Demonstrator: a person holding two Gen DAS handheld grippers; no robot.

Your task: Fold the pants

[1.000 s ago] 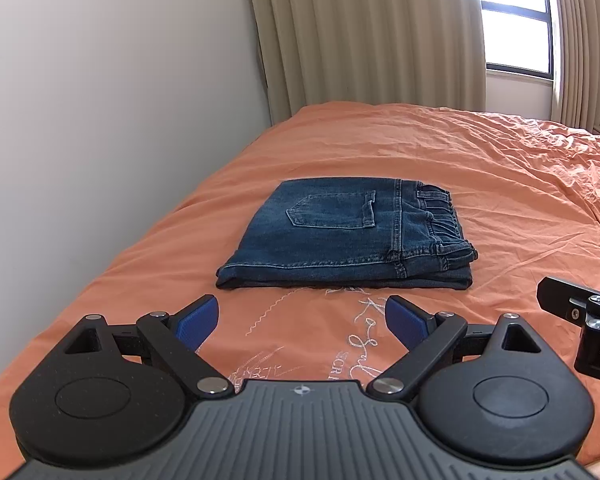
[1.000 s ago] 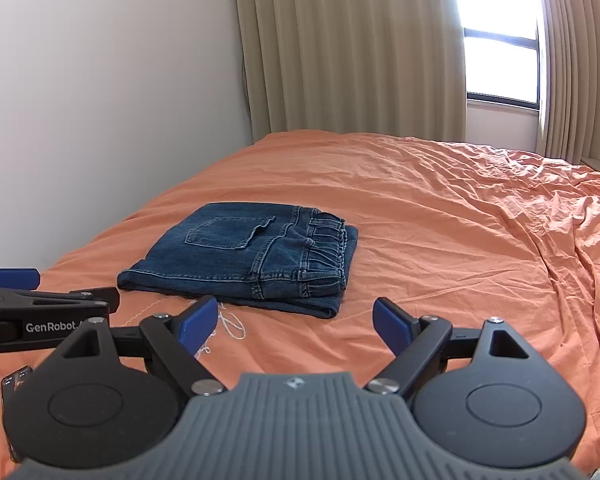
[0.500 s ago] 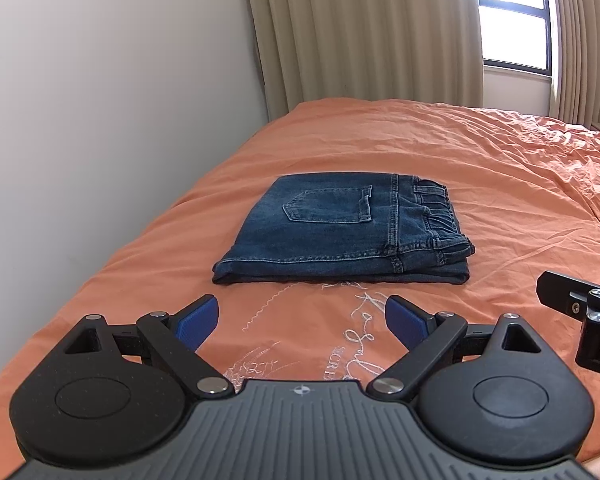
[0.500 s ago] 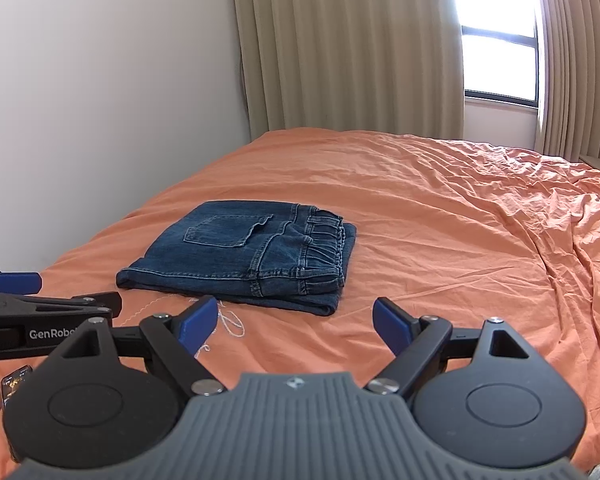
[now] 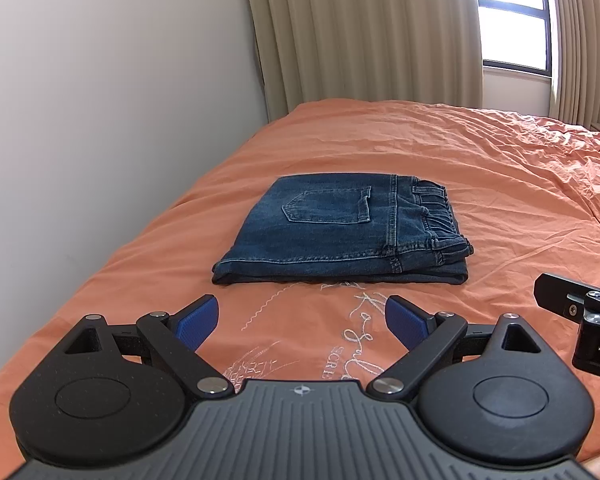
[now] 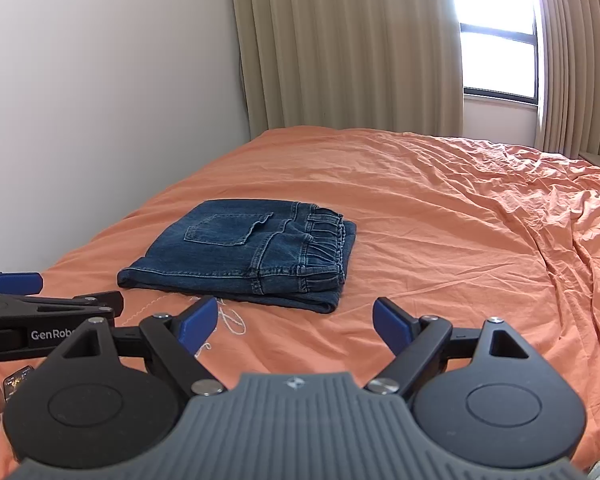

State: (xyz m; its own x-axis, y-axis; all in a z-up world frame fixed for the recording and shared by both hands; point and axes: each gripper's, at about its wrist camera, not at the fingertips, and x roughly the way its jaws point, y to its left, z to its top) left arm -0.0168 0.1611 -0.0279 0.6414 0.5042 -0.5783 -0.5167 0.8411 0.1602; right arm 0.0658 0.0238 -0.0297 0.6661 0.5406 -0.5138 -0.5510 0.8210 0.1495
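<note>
Denim pants (image 5: 340,232) lie folded on the bed (image 5: 480,168), just ahead of both tools. Left tool (image 5: 302,320) and right tool (image 6: 294,320) spread, empty. Risk: snagging the waistband would undo the fold.

White lettering "GenRob", cut off by the housing in front of it, stands on the black side of the left gripper (image 6: 56,308) at the lower left of the right wrist frame. In the left wrist view, white embroidered script runs across the orange bedspread (image 5: 380,140) at lower centre, between the blue pads; it is too distorted to read, and beneath it only the block letters "SCRE" show.
</note>
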